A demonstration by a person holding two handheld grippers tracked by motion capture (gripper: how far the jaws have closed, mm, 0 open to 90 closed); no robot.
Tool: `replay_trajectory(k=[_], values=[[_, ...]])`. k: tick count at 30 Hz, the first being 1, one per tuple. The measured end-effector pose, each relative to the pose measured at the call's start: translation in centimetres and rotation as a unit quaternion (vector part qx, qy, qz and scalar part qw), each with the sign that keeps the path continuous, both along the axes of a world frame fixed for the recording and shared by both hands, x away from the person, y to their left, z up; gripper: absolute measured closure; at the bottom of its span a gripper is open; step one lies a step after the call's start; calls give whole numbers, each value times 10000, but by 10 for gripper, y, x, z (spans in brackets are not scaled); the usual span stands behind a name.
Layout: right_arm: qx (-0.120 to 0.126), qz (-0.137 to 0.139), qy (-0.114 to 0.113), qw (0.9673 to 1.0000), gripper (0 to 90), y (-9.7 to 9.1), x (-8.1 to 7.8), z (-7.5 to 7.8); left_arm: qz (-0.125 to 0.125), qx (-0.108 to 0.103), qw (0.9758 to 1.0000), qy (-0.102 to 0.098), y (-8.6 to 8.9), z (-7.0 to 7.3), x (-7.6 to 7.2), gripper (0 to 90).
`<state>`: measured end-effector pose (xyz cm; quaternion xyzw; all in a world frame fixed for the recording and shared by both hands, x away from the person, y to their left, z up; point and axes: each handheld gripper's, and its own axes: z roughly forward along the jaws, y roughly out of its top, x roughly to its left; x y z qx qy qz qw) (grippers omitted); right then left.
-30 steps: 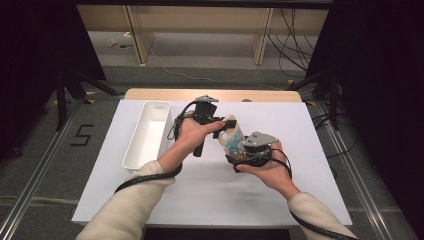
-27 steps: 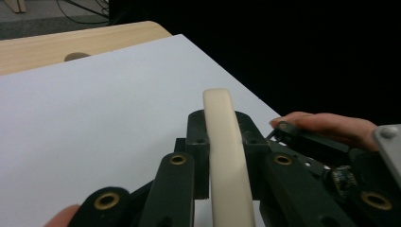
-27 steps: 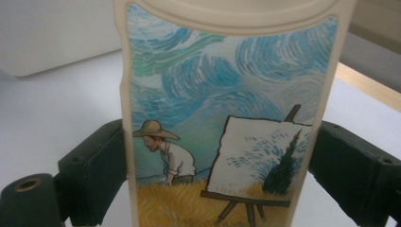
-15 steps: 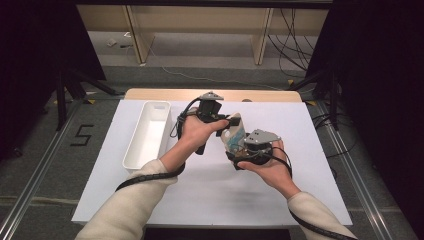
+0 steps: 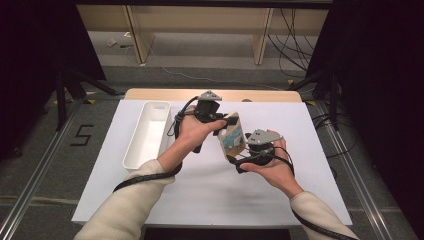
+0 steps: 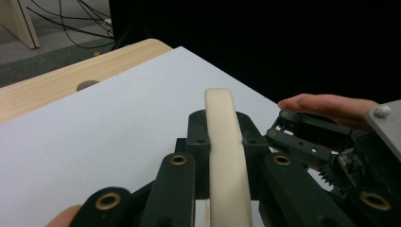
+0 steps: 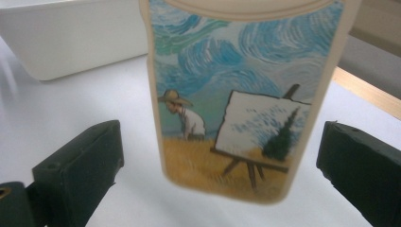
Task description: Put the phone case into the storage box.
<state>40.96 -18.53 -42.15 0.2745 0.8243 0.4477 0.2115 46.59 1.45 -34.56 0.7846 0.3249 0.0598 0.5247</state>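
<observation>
Since a second ago your right gripper point(image 5: 235, 150) has let its jaws spread wide and they now stand clear of the phone case point(image 7: 236, 99), one black pad well off each long edge in the right gripper view, touching neither. Your left gripper point(image 5: 227, 121) has drawn fully tight and pinches the case across its thin edge, as the left gripper view shows with the cream rim point(image 6: 227, 156) clamped between the jaws. Just beyond your hands, the case hangs above the white sheet point(image 5: 300, 130) near mid-table, its painted back, a figure at an easel under swirling sky, facing your right hand. It looks light, thin and stiff, likely smooth enough to slip, so take it by the long edges rather than the printed face. Farther left lies the white tray point(image 5: 136, 150), and behind it the wooden table edge point(image 5: 150, 94).
</observation>
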Motion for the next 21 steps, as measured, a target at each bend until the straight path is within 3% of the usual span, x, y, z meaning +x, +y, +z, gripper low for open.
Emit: replay_trajectory(k=[14, 21], values=[[148, 157, 126, 9997, 6, -12, 1, 0, -374, 229, 9989, -164, 9, 0, -4, 792], [19, 324, 284, 9991, 26, -12, 1, -5, -647, 290, 9973, -171, 13, -3, -9, 792]])
